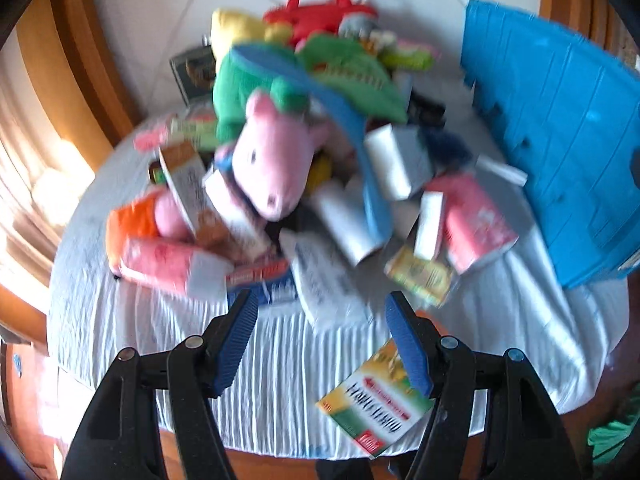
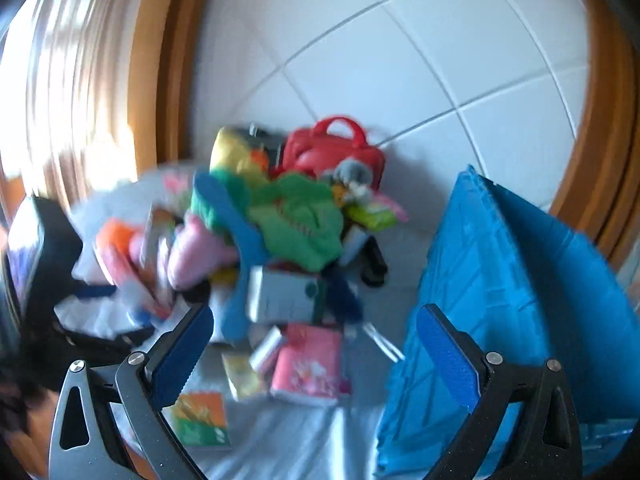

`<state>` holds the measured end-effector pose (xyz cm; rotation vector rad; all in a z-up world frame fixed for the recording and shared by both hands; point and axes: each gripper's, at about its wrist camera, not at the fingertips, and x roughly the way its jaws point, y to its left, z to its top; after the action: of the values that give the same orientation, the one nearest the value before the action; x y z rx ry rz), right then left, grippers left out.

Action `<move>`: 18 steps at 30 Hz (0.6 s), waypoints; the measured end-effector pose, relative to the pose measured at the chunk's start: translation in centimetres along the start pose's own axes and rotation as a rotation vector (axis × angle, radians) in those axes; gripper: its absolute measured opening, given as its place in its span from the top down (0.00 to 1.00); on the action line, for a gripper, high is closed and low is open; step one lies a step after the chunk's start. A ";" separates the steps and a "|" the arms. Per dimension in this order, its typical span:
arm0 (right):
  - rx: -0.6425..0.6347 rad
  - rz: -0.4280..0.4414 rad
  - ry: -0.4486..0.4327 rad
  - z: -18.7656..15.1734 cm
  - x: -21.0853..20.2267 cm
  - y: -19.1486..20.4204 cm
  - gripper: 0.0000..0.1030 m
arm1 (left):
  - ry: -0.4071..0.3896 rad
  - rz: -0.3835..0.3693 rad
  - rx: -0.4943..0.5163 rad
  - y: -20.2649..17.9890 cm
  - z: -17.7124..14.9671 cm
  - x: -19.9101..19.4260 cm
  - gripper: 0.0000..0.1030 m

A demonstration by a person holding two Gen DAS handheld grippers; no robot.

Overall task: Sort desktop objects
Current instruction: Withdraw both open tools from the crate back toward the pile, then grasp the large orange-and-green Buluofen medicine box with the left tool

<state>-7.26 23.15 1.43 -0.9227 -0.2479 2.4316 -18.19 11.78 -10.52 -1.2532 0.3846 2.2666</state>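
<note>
Where toys pile up, pink plush pig tops.

Motion blur smears your whole heap: the pink plush pig is soft-edged, and print on the white cardboard boxes cannot be read. The big blue ribbed plastic crate runs off the right edge in both views.
</note>
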 end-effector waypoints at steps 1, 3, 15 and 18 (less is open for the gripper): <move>0.002 0.018 0.023 -0.6 0.7 0.6 0.00 | 0.019 -0.003 0.001 0.2 -0.5 0.7 0.36; 0.021 0.078 0.084 -2.0 2.3 1.7 0.00 | 0.061 -0.022 0.007 0.8 -1.7 2.1 0.36; 0.065 0.104 0.519 -13.8 10.9 4.6 0.00 | 0.199 -0.128 0.086 0.5 -6.0 6.9 0.36; 0.062 0.076 0.590 -15.9 12.6 4.8 0.00 | 0.194 -0.157 0.108 0.1 -6.5 6.7 0.36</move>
<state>-6.65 25.56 -19.29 -1.5830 0.0778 2.0979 -16.66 10.58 -19.59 -1.4006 0.4557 1.9742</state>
